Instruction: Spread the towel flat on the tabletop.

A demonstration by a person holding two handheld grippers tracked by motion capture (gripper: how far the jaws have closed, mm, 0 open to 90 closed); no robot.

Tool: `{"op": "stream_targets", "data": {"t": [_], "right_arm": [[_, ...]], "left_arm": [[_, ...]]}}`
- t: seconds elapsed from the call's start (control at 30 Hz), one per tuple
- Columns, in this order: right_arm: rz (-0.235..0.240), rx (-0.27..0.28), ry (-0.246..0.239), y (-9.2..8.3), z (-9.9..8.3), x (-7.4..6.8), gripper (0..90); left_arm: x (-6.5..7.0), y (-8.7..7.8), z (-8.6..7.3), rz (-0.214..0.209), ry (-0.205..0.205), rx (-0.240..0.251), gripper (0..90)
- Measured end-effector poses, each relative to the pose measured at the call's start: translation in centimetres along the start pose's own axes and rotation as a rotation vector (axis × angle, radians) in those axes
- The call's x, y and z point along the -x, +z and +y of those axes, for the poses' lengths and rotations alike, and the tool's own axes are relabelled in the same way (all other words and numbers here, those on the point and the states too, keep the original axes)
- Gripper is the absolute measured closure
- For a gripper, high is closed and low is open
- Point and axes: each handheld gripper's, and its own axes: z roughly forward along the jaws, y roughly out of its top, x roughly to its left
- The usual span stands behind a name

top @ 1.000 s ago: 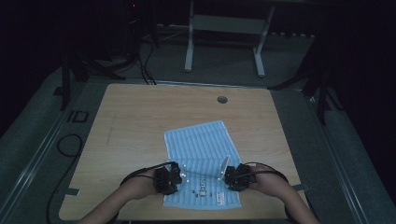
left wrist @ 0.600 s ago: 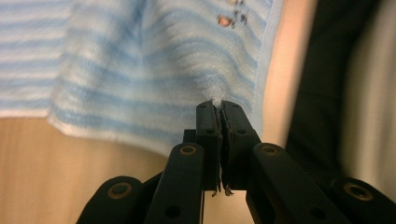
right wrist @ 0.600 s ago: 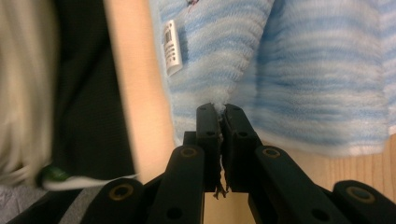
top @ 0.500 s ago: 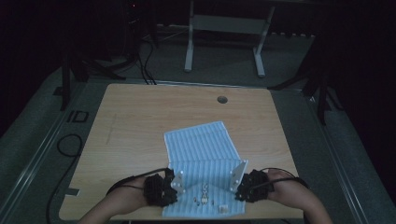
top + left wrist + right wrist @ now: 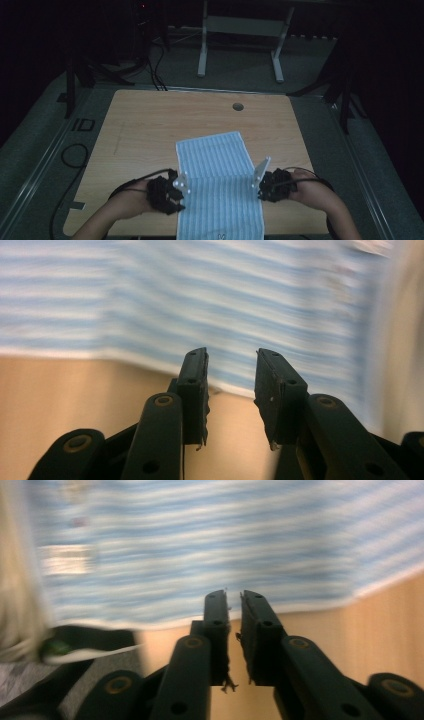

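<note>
At the near edge of the worktop, two claws flank a blue-striped cloth, neither holding it.

The left claw (image 5: 176, 194) stands at the cloth's left border, its jaws having just been opening and now parted with nothing between them; the right claw (image 5: 261, 184) stands at the right border, jaws nearly pressed together on a thin gap, no fabric in it; both sit just off the hem of the striped cloth (image 5: 220, 185), which lies flat on the wooden worktop (image 5: 150, 125), its near end hanging at the front edge and a faint crease running across between the claws; to do the next fold well, I judge each claw should take the hem at matching points, lift evenly and keep the cloth taut so the edges meet square.
</note>
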Motion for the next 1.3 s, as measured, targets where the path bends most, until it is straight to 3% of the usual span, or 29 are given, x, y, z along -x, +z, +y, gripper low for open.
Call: {"op": "stream_targets", "data": {"t": [0.03, 0.07, 0.1, 0.13, 0.17, 0.2, 0.23, 0.3, 0.37, 0.43, 0.57, 0.67, 0.7, 0.83, 1.0, 1.1, 1.23, 1.3], "right_arm": [[0.004, 0.007, 0.033, 0.9, 0.3, 2.2, 86.2], [-0.006, 0.007, 0.043, 1.4, 0.5, 3.2, 86.4], [-0.008, 0.005, 0.05, 1.9, 0.8, 4.1, 86.8], [-0.027, 0.006, 0.049, 2.4, 1.1, 5.0, 86.8], [-0.044, 0.007, 0.055, 2.8, 1.5, 6.0, 87.5], [-0.044, 0.007, 0.055, 2.8, 1.5, 6.0, 87.5], [-0.07, -0.007, 0.064, 3.7, 2.2, 7.8, 88.1], [-0.065, -0.034, 0.099, 4.8, 3.0, 9.3, 89.4], [-0.077, -0.068, 0.095, 5.9, 3.7, 10.2, 89.8], [-0.058, -0.104, 0.081, 6.9, 4.3, 10.7, 89.8], [-0.05, -0.136, 0.081, 8.5, 4.7, 11.1, 90.0], [-0.043, -0.119, 0.086, 8.6, 4.8, 11.4, 89.9], [-0.059, -0.124, 0.083, 8.6, 4.9, 11.6, 89.9], [-0.054, -0.124, 0.079, 8.7, 5.2, 12.4, 89.8], [-0.061, -0.104, 0.102, 8.8, 5.6, 13.9, 89.6], [-0.05, -0.092, 0.122, 8.8, 5.7, 14.7, 89.5], [-0.058, -0.087, 0.134, 8.9, 5.9, 15.3, 87.3], [-0.064, -0.081, 0.141, 8.9, 5.9, 15.5, 87.1]], "left_arm": [[-2.1, 1.0, 0.1, 0.028, -0.046, -0.009, 67.0], [-3.2, 1.4, 0.3, 0.031, -0.07, -0.003, 67.0], [-4.2, 1.9, 0.5, 0.049, -0.083, -0.005, 67.0], [-4.2, 1.9, 0.5, 0.049, -0.083, -0.005, 66.9], [-6.1, 2.8, 1.0, 0.082, -0.098, -0.033, 67.0], [-6.1, 2.8, 1.0, 0.082, -0.098, -0.033, 67.0], [-7.7, 3.9, 1.7, 0.108, -0.101, -0.064, 67.0], [-9.1, 5.2, 2.2, 0.099, -0.124, -0.089, 67.0], [-10.3, 6.5, 2.7, 0.08, -0.144, -0.133, 67.1], [-11.1, 7.7, 3.0, 0.065, -0.148, -0.168, 67.1], [-12.4, 8.5, 3.3, 0.069, -0.179, -0.169, 67.2], [-12.9, 8.5, 3.5, 0.091, -0.182, -0.179, 67.0], [-13.6, 8.5, 3.6, 0.122, -0.195, -0.186, 66.8], [-14.6, 8.6, 4.0, 0.162, -0.196, -0.21, 64.9], [-15.7, 8.7, 4.5, 0.183, -0.205, -0.229, 64.8], [-17.1, 8.8, 4.8, 0.187, -0.24, -0.214, 64.8], [-18.4, 9.0, 5.3, 0.215, -0.24, -0.199, 64.2], [-19.0, 9.0, 5.4, 0.209, -0.236, -0.196, 62.6]]}}
